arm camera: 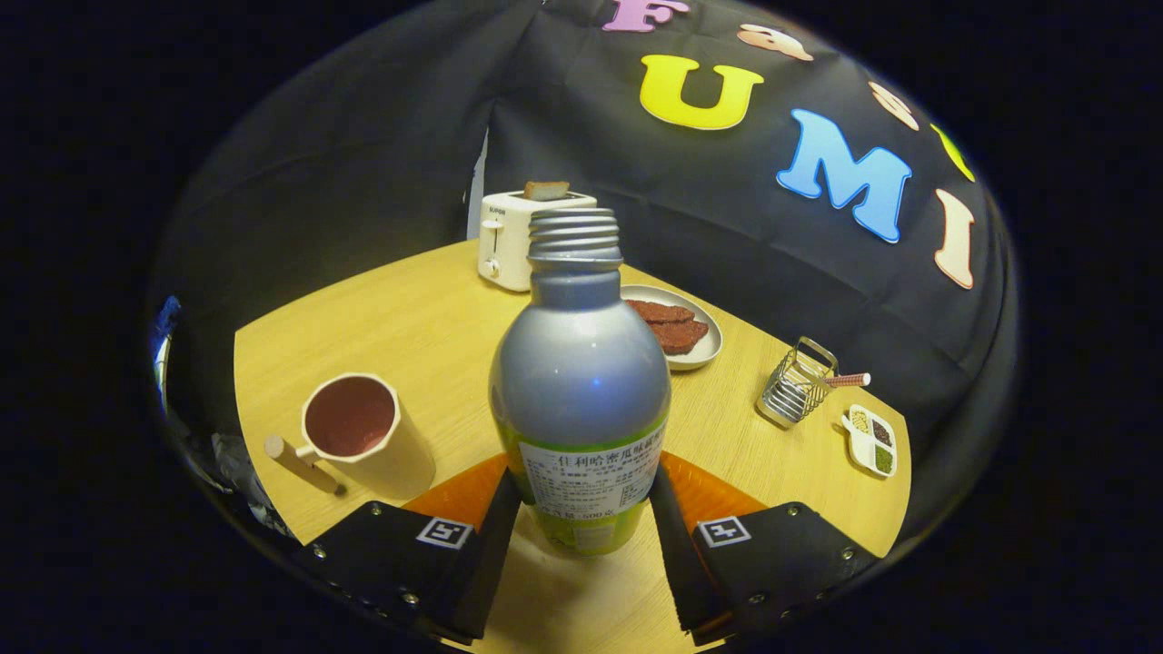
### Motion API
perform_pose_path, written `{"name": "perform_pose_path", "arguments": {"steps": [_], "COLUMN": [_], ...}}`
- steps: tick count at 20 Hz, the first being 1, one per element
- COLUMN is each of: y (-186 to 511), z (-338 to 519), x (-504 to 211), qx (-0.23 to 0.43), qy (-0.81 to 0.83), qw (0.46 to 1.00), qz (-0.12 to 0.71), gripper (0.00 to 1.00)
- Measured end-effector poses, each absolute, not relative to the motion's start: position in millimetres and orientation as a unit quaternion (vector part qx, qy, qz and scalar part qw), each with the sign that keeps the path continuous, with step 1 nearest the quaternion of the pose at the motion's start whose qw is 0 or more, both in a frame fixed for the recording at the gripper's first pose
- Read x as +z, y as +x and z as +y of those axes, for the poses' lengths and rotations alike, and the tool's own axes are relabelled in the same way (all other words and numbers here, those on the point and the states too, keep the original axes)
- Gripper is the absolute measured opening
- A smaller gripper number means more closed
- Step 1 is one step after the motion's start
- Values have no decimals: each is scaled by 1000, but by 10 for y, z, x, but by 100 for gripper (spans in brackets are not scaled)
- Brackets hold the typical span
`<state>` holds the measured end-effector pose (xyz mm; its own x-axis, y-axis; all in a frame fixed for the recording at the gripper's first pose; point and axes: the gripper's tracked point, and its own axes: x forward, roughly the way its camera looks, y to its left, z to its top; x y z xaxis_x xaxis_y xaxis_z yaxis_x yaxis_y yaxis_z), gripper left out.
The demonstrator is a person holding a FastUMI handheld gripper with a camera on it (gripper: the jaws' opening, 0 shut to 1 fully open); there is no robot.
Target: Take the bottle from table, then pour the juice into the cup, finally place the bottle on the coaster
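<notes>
Bottle position: the bottle [580,400] is seen standing between the two fingers of the tongs [581,522], on the orange coaster [700,490], which lies on the wooden bench [409,318].
Tongs state: the fingers are set narrow, one at each side of the lower part of the bottle; they seem to touch it, but a firm press cannot be told from this view.
Bottle axis: the long axis is upright, the open threaded neck is pointed up, no cap is seen.
Cup: the cream cup [368,436] is found near, to the left of the bottle and a little beyond the fingers; dark red liquid is seen inside it.
Stage, as a judgement: the pouring is probably done, and the bottle is being set on the coaster.
Next move, as a judgement: the fingers should be opened straight outward, so the upright bottle is not tipped.
</notes>
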<state>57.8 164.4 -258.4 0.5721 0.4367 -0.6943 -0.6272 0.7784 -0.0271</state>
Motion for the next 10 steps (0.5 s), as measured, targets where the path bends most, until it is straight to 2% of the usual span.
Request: {"name": "perform_pose_path", "arguments": {"steps": [5, 10], "y": [842, 946], "z": [1669, 1677], "x": [-2728, -2972], "qx": [292, 281], "qy": [-129, -105], "qw": [895, 900], "qz": [313, 318], "gripper": [76, 77]}}
